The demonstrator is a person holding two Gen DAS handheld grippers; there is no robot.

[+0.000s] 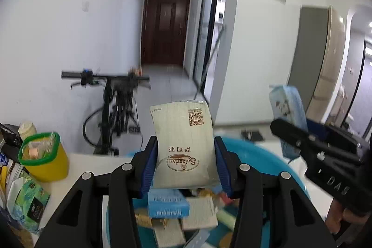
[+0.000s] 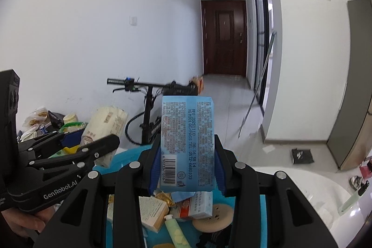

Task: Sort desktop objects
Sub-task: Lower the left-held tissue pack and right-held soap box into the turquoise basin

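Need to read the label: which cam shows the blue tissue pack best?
Right wrist view. The blue tissue pack is centred, clamped between the right gripper fingers, with printed back and barcode facing the lens. The left wrist view shows it only small, blurred and edge-on at far right.

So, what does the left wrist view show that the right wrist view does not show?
Only the left wrist view shows the logo face of the beige packet held in the left gripper.

Only the right wrist view shows the barcode side of the blue pack held in the right gripper, and a round beige disc.

Both show the blue basin, the bicycle and the brown door.
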